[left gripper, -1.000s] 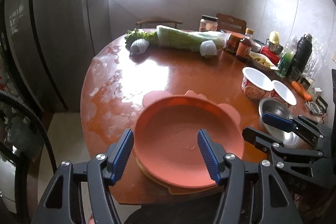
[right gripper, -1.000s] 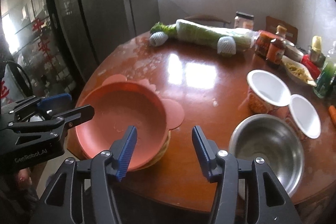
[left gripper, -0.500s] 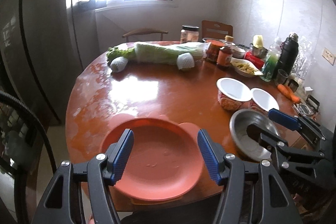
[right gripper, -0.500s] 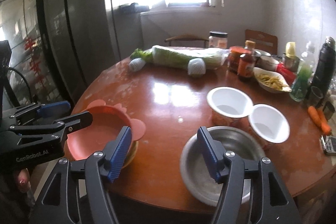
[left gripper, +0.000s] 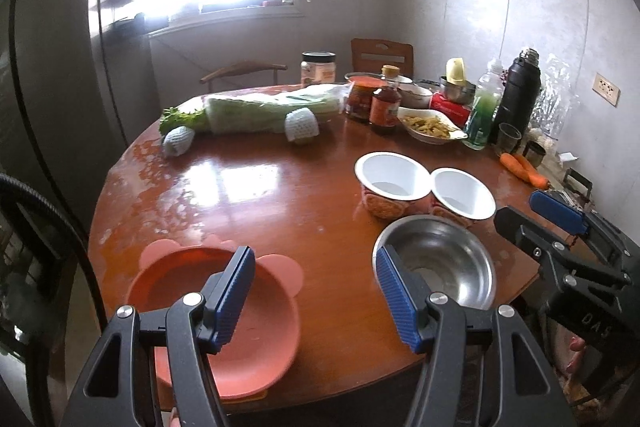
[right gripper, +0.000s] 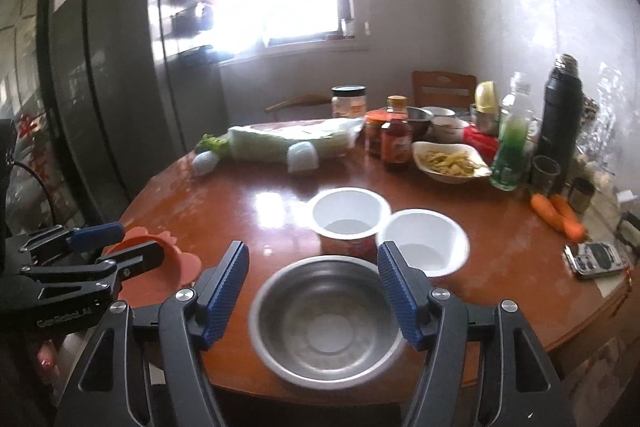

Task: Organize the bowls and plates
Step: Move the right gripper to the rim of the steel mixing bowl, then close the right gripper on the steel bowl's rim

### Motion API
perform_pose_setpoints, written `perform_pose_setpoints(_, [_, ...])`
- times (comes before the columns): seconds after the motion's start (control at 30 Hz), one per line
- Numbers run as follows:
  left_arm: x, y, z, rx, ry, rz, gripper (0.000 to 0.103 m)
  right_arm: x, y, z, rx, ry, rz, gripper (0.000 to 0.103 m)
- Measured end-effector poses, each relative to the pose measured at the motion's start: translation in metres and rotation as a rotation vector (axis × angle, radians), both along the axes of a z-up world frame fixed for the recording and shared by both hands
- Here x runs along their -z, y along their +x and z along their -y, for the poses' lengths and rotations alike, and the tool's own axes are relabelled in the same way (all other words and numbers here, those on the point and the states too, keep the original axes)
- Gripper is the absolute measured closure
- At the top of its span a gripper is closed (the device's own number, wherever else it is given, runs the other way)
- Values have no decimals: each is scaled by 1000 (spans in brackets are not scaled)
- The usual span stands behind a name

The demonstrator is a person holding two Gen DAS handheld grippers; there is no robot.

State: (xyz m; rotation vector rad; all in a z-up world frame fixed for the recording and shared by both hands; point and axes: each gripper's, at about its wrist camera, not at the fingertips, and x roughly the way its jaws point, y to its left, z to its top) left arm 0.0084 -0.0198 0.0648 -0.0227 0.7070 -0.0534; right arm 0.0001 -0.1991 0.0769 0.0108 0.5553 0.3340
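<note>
A salmon-pink plate with ear tabs [left gripper: 256,339] lies at the table's near left edge, stacked on a yellowish plate. A steel bowl [left gripper: 436,267] stands to its right near the edge, with two white paper bowls [left gripper: 392,183] [left gripper: 460,193] just behind it. My left gripper [left gripper: 312,267] hovers open above the near edge between plate and steel bowl, holding nothing. My right gripper [right gripper: 312,263] hangs over the steel bowl [right gripper: 324,319]; its jaws are opening and its pads touch nothing. The plate [right gripper: 160,267] shows at that view's left, behind the left gripper [right gripper: 108,243].
The round wooden table [left gripper: 240,195] carries wrapped cabbage [left gripper: 264,111], jars and sauce bottles [left gripper: 384,103], a dish of food [left gripper: 432,125], a black flask [left gripper: 520,95], a green bottle [left gripper: 482,115] and carrots [left gripper: 524,169] along its far and right sides. A dark fridge [right gripper: 112,107] stands left.
Both grippers have drawn back and risen from the table, so more of the table shows. The right gripper's jaws have widened and now frame the steel bowl. The plate stays put.
</note>
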Motion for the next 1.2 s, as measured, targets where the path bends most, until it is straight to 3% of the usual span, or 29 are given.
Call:
perform_pose_setpoints(0.53, [21,26,42,50,-4,-58,40,16,7,48,71,9,-39,34])
perform_pose_setpoints(1.2, [75,68,70,69,12,-191,40,79,45,62,54,-2,-196,34])
